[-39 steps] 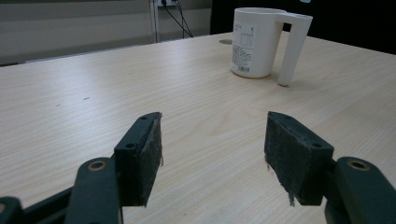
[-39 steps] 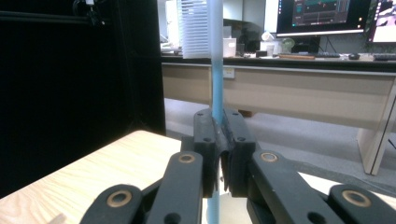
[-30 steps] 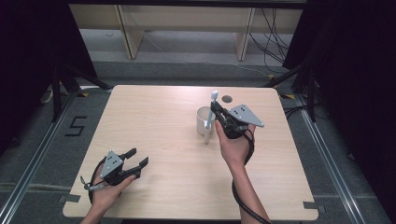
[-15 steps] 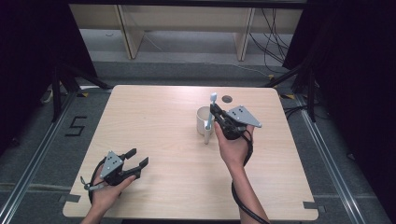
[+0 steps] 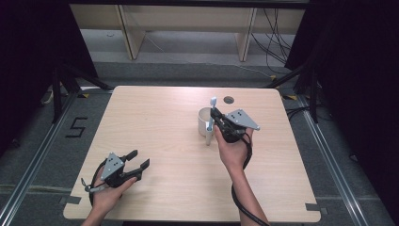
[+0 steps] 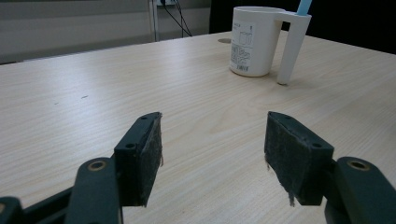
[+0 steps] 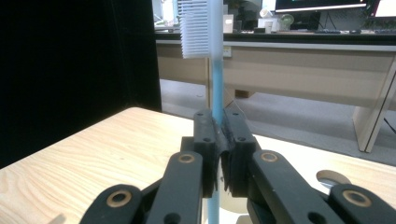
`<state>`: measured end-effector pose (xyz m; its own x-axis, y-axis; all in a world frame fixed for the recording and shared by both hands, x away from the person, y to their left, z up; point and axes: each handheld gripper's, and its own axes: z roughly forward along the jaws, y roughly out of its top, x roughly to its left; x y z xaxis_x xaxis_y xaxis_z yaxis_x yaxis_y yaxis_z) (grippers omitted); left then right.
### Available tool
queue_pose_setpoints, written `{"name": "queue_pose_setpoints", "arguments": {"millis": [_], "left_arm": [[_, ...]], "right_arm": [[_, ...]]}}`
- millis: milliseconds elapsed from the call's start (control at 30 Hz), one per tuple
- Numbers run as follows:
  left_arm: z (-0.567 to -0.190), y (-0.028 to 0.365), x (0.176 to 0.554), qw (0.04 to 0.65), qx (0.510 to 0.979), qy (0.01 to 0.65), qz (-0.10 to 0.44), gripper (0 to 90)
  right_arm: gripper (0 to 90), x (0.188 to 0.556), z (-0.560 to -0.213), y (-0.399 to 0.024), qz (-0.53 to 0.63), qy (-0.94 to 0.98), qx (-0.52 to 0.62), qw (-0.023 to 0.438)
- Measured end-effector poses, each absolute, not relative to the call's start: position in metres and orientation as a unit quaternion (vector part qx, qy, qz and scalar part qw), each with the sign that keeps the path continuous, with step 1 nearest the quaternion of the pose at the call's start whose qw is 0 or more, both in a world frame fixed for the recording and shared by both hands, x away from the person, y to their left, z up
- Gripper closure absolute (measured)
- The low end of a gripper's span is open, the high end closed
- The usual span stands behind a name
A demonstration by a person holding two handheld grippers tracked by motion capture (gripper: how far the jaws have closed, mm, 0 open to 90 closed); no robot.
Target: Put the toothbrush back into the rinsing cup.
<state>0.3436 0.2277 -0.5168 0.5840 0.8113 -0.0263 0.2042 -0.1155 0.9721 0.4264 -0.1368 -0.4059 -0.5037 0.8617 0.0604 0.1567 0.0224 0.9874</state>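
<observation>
A white mug with a long straight handle stands right of the table's middle; it also appears far off as the mug. My right gripper hovers at the mug's right side, shut on a toothbrush held upright, bristles on top. In the right gripper view the pads of the gripper pinch the blue-and-white toothbrush at its stem. Whether its lower end is inside the mug I cannot tell. My left gripper rests near the front left edge, open, and the gripper has nothing between its pads.
The wooden table has a round cable hole just behind the mug. Bare wood lies between the two grippers. Metal rails and dark curtains flank the table; desks stand on the floor beyond the far edge.
</observation>
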Motion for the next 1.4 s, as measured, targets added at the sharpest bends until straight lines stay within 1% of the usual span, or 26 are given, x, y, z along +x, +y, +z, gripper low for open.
{"name": "queue_pose_setpoints", "arguments": {"millis": [367, 400, 533, 600, 633, 667, 700, 733, 800, 867, 1067, 1100, 1167, 1200, 1233, 1300, 1333, 1400], "left_arm": [[-0.517, 0.228, 0.344, 0.556, 0.695, 0.366, 0.272, 36.3], [-0.517, 0.228, 0.344, 0.556, 0.695, 0.365, 0.272, 36.3], [-0.517, 0.228, 0.344, 0.555, 0.696, 0.366, 0.271, 36.2], [-0.517, 0.228, 0.344, 0.555, 0.696, 0.365, 0.271, 36.3], [-0.517, 0.228, 0.344, 0.555, 0.696, 0.365, 0.271, 36.3], [-0.517, 0.228, 0.344, 0.555, 0.696, 0.365, 0.271, 36.3], [-0.517, 0.228, 0.344, 0.556, 0.696, 0.365, 0.271, 36.3], [-0.517, 0.228, 0.344, 0.556, 0.696, 0.365, 0.271, 36.2], [-0.517, 0.228, 0.344, 0.556, 0.696, 0.366, 0.271, 36.2], [-0.517, 0.227, 0.344, 0.556, 0.696, 0.365, 0.27, 36.2], [-0.518, 0.228, 0.344, 0.555, 0.696, 0.366, 0.271, 36.2], [-0.518, 0.227, 0.346, 0.564, 0.694, 0.354, 0.274, 36.2], [-0.519, 0.227, 0.347, 0.565, 0.694, 0.353, 0.273, 36.2], [-0.519, 0.227, 0.347, 0.566, 0.694, 0.353, 0.273, 36.2], [-0.519, 0.227, 0.346, 0.565, 0.694, 0.353, 0.273, 36.2], [-0.519, 0.227, 0.346, 0.564, 0.694, 0.357, 0.271, 36.2], [-0.519, 0.227, 0.346, 0.564, 0.694, 0.358, 0.271, 36.2], [-0.519, 0.227, 0.345, 0.558, 0.696, 0.361, 0.271, 36.2]], "right_arm": [[85.9, 0.428, -0.415, -0.136, 0.57, 0.65, 0.399, 0.306], [85.9, 0.428, -0.416, -0.135, 0.574, 0.649, 0.4, 0.298], [85.8, 0.429, -0.42, -0.135, 0.57, 0.651, 0.404, 0.298], [85.9, 0.43, -0.422, -0.135, 0.565, 0.653, 0.399, 0.309], [85.8, 0.43, -0.423, -0.133, 0.568, 0.653, 0.404, 0.297], [85.9, 0.431, -0.425, -0.135, 0.564, 0.656, 0.395, 0.308], [85.9, 0.431, -0.425, -0.135, 0.564, 0.656, 0.395, 0.308], [85.8, 0.43, -0.427, -0.133, 0.565, 0.655, 0.406, 0.297], [85.8, 0.43, -0.427, -0.134, 0.56, 0.656, 0.405, 0.303], [85.7, 0.431, -0.43, -0.133, 0.562, 0.655, 0.411, 0.294], [85.7, 0.432, -0.434, -0.135, 0.555, 0.657, 0.416, 0.295], [85.7, 0.433, -0.435, -0.135, 0.557, 0.658, 0.412, 0.295], [85.7, 0.434, -0.438, -0.136, 0.556, 0.658, 0.415, 0.293], [85.7, 0.435, -0.439, -0.137, 0.552, 0.662, 0.408, 0.301], [85.7, 0.434, -0.441, -0.135, 0.554, 0.66, 0.415, 0.291], [85.7, 0.435, -0.441, -0.135, 0.553, 0.659, 0.414, 0.297], [85.7, 0.434, -0.442, -0.135, 0.552, 0.662, 0.418, 0.288], [85.7, 0.436, -0.443, -0.135, 0.551, 0.663, 0.412, 0.297]]}}
